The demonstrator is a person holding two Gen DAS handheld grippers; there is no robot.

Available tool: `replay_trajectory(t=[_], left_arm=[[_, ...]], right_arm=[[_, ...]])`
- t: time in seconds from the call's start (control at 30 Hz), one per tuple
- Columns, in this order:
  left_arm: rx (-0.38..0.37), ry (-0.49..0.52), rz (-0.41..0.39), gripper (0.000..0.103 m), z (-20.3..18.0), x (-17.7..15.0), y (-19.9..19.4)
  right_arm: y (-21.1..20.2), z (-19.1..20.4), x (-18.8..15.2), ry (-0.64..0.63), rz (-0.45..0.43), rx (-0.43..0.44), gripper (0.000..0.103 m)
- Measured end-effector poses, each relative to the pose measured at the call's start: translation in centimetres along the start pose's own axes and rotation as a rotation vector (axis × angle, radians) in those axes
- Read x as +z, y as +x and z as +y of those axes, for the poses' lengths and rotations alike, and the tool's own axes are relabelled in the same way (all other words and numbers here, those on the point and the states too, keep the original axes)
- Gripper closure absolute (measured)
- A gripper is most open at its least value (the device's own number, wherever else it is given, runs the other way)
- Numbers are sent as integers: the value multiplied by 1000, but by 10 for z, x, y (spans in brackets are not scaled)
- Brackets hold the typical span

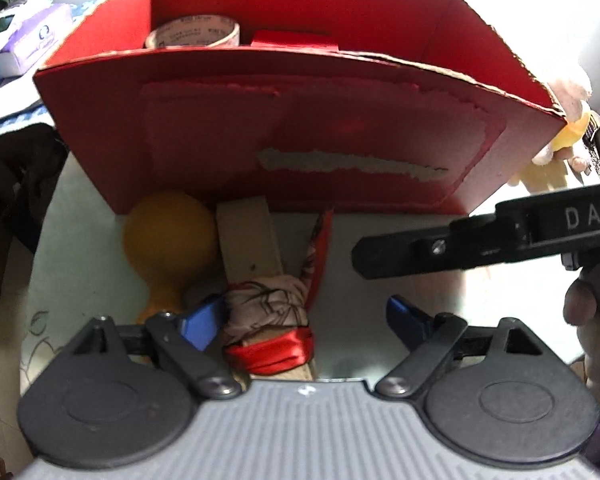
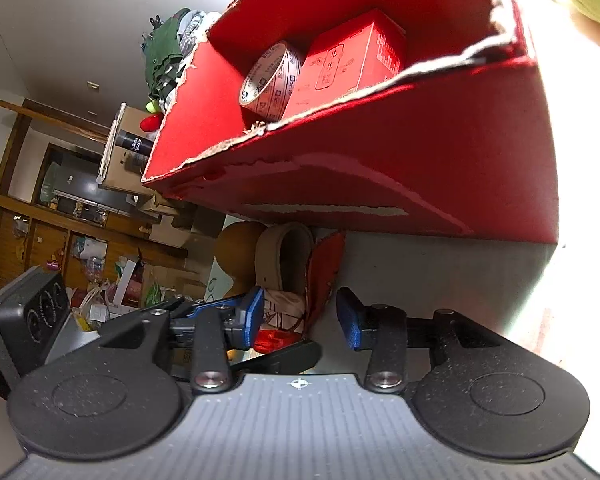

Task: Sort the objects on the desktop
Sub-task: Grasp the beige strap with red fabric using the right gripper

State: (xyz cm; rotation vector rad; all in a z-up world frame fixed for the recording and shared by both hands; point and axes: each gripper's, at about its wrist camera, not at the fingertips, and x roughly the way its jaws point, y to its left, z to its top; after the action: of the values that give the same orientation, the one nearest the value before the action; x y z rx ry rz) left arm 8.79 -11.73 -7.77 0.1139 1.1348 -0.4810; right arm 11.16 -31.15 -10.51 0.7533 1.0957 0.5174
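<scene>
A red cardboard box (image 1: 204,120) stands ahead with a roll of printed tape (image 1: 194,34) and a smaller red box (image 2: 348,60) inside. In front of it lie an orange ball-shaped object (image 1: 168,228) and a beige strap (image 1: 248,240) wrapped in a red-and-cream patterned cloth (image 1: 268,312). My left gripper (image 1: 304,320) is open with the cloth bundle between its blue pads, close to the left pad (image 1: 202,322). My right gripper (image 2: 302,316) is open, tilted sideways, just beside the same cloth (image 2: 288,308). Its black finger shows in the left wrist view (image 1: 440,248).
A purple-and-white tissue pack (image 1: 28,44) lies left of the box on a blue-patterned cloth. A yellow and pink plush toy (image 1: 564,128) sits right of the box. The pale tabletop (image 1: 400,280) shows in front. A cluttered room with wooden cabinets (image 2: 40,232) lies beyond.
</scene>
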Motion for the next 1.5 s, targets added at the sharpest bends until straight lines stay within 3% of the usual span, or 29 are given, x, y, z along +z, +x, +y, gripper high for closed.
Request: replay_trajectory(t=[0.13, 0.2, 0.43, 0.57, 0.73, 0.93, 1.07, 1.23, 1.5], left_arm=[[-11, 2, -15, 11, 0, -1, 3], [-59, -14, -32, 6, 3, -4, 2], [-212, -26, -39, 6, 2, -9, 1], [-167, 0, -20, 6, -2, -10, 6], [-111, -66, 26, 9, 9, -8, 19], [-129, -58, 31, 14, 6, -6, 19], [-143, -48, 41, 17, 4, -5, 19], [-161, 33, 41, 22, -14, -6, 16], [-205, 153, 52, 26, -46, -5, 18]], right_arm=[[6, -3, 1, 23, 11, 19, 59], [8, -4, 1, 28, 16, 25, 59], [12, -6, 2, 15, 46, 9, 53], [12, -6, 3, 6, 58, 2, 52], [13, -10, 3, -2, 61, -19, 52], [15, -14, 4, -9, 74, -17, 55], [12, -15, 3, -39, 101, -17, 63], [0, -10, -2, -94, 106, -34, 65], [-34, -34, -14, -32, 78, -47, 66]])
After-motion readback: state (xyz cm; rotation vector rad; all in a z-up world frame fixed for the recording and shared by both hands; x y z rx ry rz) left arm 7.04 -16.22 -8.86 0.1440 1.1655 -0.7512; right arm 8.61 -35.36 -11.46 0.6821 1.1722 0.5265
